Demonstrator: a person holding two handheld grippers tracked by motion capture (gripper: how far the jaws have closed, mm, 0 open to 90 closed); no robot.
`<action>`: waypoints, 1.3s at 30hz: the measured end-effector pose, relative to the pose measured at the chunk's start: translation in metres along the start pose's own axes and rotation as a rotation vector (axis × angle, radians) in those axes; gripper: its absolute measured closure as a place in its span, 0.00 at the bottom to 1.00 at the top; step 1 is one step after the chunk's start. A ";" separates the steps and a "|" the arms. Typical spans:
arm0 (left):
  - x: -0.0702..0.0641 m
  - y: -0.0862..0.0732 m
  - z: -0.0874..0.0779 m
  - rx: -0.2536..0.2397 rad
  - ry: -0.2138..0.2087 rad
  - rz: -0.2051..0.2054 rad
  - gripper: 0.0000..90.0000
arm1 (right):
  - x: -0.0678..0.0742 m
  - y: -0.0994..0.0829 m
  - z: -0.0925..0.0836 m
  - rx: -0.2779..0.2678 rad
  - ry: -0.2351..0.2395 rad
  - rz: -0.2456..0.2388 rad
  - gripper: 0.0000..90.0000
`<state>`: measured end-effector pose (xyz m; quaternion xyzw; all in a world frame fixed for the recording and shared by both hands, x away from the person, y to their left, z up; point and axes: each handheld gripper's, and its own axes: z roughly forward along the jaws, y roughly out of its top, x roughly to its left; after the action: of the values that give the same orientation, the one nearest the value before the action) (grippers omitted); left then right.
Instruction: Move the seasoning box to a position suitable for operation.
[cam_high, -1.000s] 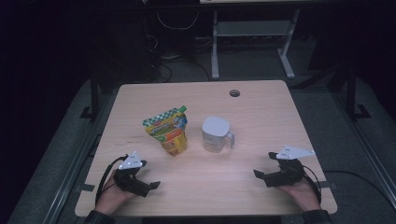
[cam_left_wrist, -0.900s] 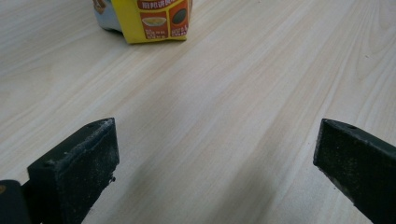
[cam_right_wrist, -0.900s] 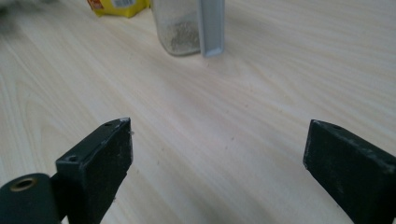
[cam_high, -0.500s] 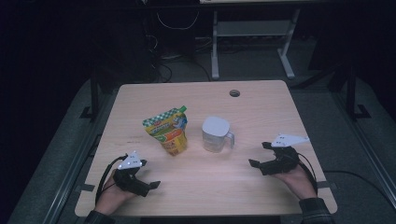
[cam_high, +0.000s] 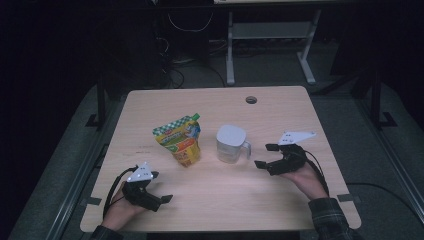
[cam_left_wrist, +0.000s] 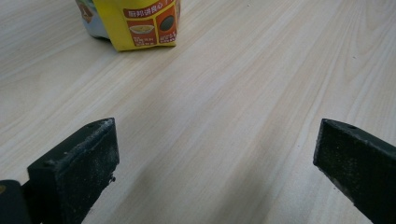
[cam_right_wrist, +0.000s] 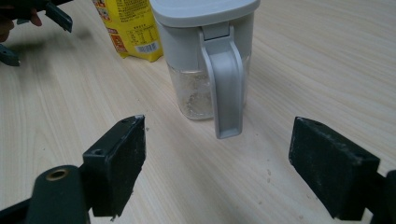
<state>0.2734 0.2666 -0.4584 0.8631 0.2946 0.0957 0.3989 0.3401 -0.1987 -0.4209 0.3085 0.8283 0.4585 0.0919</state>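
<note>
A clear jug with a grey lid stands mid-table, its grey handle turned toward my right gripper. That gripper is open a short way to the right of the handle. Its jaws have just been closing slightly, and only bare wood lies between them. A yellow and green food pouch stands upright left of the jug. My left gripper rests open near the front left, below the pouch, with nothing in its jaws.
The light wooden table has a round cable hole near its far edge. Behind it on the dark floor are a white desk frame and loose cables. A person's hands and a plaid sleeve come in from the front edge.
My right gripper has moved left and slightly up the table, closer to the jug's handle. The left gripper, the pouch and the jug have stayed put.
</note>
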 end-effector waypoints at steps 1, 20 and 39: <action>0.000 0.000 -0.001 -0.001 0.002 0.000 0.00 | 0.000 0.000 0.000 0.000 0.000 0.000 0.21; 0.001 -0.001 -0.001 -0.005 -0.005 -0.004 0.00 | -0.011 0.021 0.031 -0.044 0.055 -0.024 0.47; 0.002 -0.002 0.000 -0.007 -0.018 -0.006 0.00 | -0.013 0.021 0.043 -0.055 0.082 -0.074 0.70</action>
<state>0.2738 0.2686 -0.4594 0.8616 0.2934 0.0877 0.4047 0.3780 -0.1686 -0.4296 0.2560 0.8292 0.4898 0.0833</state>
